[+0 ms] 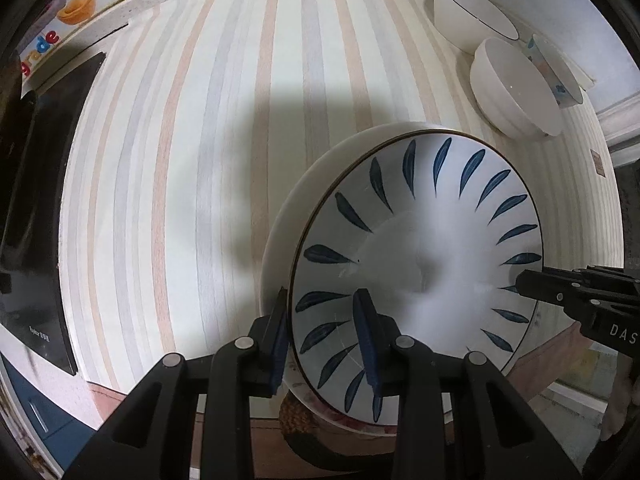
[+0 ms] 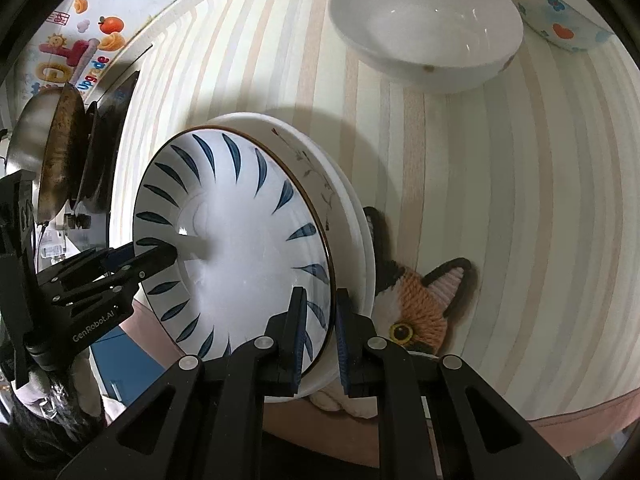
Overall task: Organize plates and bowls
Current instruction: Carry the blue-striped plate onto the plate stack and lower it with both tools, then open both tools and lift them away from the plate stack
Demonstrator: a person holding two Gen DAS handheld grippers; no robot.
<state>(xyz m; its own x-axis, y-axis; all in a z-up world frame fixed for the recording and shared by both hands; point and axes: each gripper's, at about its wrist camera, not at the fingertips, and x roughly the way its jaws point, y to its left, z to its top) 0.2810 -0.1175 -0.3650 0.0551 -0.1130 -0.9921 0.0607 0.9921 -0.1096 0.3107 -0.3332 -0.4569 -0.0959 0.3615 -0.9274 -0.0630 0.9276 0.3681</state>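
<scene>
1. Both grippers hold one blue-leaf plate by its rim: left gripper clamped on the near-left edge, right gripper clamped on the opposite edge.
2. Each has one pad inside the plate and one outside, so the jaws pinch the rim only.
3. Blue-leaf plate sits over a stack of white plates, near edge of the striped table; I can't tell whether it rests on them or hangs just above.
4. Three bowls wait at the far right: dark-rimmed bowl, plain white bowl, flower-print bowl.
5. Knitted cat mat lies under the stack.
6. Handling guess: glazed ceramic, stiff, fairly heavy, slick, chips easily. Keep opposite rim grips and keep it level.
</scene>
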